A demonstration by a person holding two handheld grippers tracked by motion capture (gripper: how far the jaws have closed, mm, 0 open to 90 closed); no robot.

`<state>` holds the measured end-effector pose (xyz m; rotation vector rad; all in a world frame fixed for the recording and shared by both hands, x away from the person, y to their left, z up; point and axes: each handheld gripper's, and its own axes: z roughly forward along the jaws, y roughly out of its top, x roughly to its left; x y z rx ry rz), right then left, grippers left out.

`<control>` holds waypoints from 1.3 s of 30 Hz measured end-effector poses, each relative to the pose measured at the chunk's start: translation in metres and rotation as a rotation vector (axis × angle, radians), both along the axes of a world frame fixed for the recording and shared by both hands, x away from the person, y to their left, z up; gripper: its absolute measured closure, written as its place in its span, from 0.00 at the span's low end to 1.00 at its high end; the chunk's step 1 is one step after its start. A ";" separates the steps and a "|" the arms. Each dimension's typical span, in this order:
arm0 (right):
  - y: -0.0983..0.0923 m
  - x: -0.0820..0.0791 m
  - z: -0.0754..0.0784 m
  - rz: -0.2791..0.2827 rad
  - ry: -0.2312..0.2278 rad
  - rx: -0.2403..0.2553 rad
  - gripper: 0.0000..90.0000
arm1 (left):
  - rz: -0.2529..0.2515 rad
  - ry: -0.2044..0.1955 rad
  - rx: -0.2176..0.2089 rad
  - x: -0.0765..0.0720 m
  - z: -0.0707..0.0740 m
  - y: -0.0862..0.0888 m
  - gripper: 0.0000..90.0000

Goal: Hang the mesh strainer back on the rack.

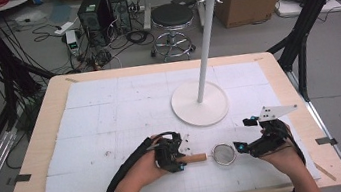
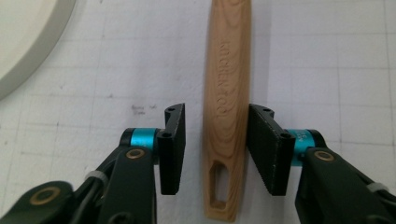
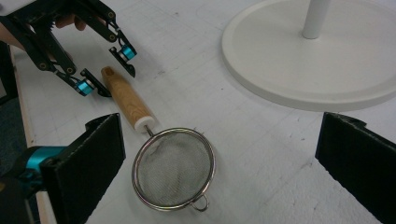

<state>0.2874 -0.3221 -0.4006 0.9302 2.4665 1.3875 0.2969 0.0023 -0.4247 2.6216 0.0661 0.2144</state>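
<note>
A small metal mesh strainer (image 1: 224,153) with a wooden handle (image 1: 195,158) lies flat on the white mat near the table's front edge. My left gripper (image 1: 180,161) straddles the end of that handle (image 2: 229,70): its jaws stand on either side with a visible gap on one side, so it is open (image 2: 215,149). In the right gripper view the strainer's bowl (image 3: 173,170) lies between and just ahead of my right gripper's (image 3: 224,140) wide-open jaws, with the handle (image 3: 128,100) pointing away toward the left gripper (image 3: 109,70). My right gripper (image 1: 241,147) sits just right of the bowl.
A white hook stand rises from its round base (image 1: 200,104) on the mat behind the strainer; the base's rim (image 3: 303,60) lies close ahead of the right gripper. The mat (image 1: 110,109) stretches bare to the left. Beyond the table stand a stool (image 1: 173,22) and boxes.
</note>
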 end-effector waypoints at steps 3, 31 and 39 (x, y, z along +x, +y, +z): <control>0.000 0.000 0.000 -0.003 -0.001 0.000 0.00 | 0.034 0.005 -0.019 0.003 -0.001 0.007 0.58; -0.001 0.000 -0.001 -0.006 0.000 -0.009 0.00 | 0.248 0.068 -0.258 0.012 0.007 0.061 0.30; 0.001 0.002 -0.002 -0.006 0.006 -0.018 0.00 | 0.301 0.064 -0.376 0.005 0.015 0.094 0.23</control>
